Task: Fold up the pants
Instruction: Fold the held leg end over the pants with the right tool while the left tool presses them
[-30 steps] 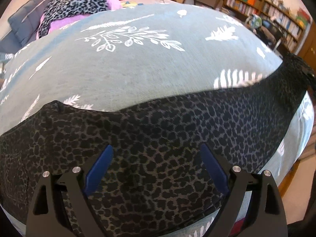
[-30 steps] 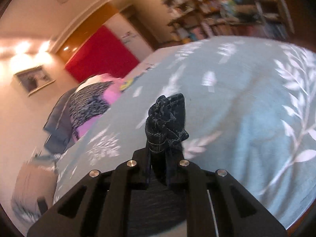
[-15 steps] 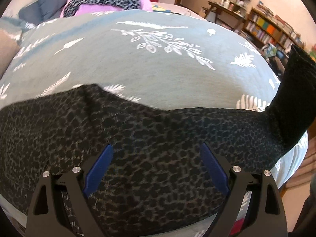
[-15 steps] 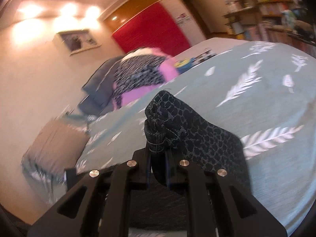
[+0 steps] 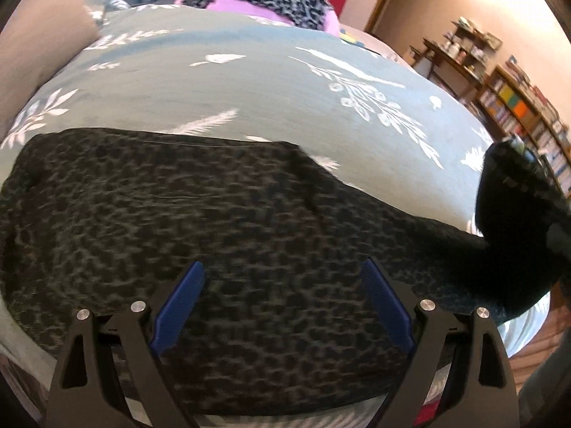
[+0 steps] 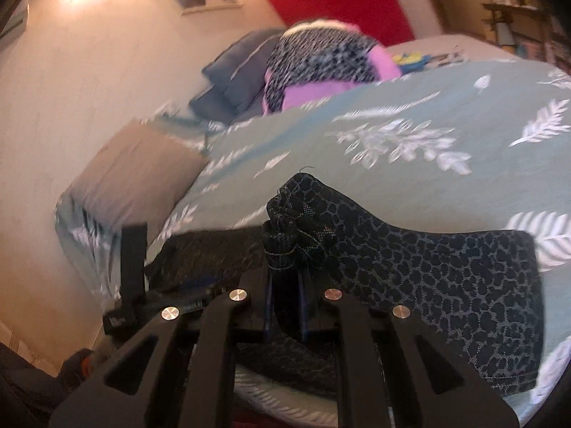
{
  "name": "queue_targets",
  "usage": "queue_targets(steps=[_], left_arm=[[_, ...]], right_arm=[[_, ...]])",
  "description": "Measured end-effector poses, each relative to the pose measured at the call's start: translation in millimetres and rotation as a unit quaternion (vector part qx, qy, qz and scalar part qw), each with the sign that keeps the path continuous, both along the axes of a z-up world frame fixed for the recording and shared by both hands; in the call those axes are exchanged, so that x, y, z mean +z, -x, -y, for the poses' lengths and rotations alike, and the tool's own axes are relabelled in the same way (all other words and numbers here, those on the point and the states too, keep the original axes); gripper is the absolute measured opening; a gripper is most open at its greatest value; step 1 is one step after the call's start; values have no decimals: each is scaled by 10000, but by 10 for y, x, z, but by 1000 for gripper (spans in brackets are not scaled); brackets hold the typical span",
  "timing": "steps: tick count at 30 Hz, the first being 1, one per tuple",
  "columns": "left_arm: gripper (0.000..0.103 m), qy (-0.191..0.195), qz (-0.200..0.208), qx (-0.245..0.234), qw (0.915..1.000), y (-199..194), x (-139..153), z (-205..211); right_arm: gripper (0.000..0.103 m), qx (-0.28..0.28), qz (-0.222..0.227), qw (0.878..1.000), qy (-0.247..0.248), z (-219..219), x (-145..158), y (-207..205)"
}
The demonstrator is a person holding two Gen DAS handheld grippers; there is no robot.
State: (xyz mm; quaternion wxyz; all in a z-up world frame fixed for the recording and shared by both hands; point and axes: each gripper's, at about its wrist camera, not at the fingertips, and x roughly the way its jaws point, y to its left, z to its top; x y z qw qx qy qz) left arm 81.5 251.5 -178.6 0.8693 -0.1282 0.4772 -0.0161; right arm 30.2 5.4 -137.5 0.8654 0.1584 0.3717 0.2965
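- While the leopard-print pants [image 5: 221,221] lie spread across the teal leaf-patterned bedspread [image 5: 249,89], the left gripper [image 5: 282,306] hovers over them with its blue-padded jaws wide apart, nothing between them.
- One end of the pants rises off the bed at the right of the left wrist view.
- Right gripper [image 6: 285,306] is clamped on a bunched end of the pants [image 6: 428,278].
- A pink and leopard-print bundle [image 6: 321,67] sits beside grey pillows [image 6: 235,71] at the far end.

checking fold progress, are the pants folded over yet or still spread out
Mid-fold: the pants mostly lie spread on the bed, one end pinched and lifted by the right gripper.
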Motion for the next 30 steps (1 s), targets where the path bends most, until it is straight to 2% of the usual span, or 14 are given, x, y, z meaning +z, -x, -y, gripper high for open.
queue_targets(steps=[7,13,16,20,26,30], left_arm=[[89,54,33,255,9997,104,-19,-282],[89,33,67,309,9995,134,-3,-344],[89,35,44,337,9994,112,-7,-333],[89,4,37,299,9995,88,5,-314],[89,-46,40,228,9997,84,51,-230],[89,-86,119,65,9999,62,130,-86]], right_arm=[[11,505,-292,9974,414,-475,-365,-12],[11,803,-437,9941,578,-667,-577,19],[17,812,-638,9928,602,-706,-719,-15],[36,866,-1055,9897,437,-713,-892,-45],[43,1081,-816,9897,464,-666,-794,108],[44,767,-588,9945,396,-365,-606,167]])
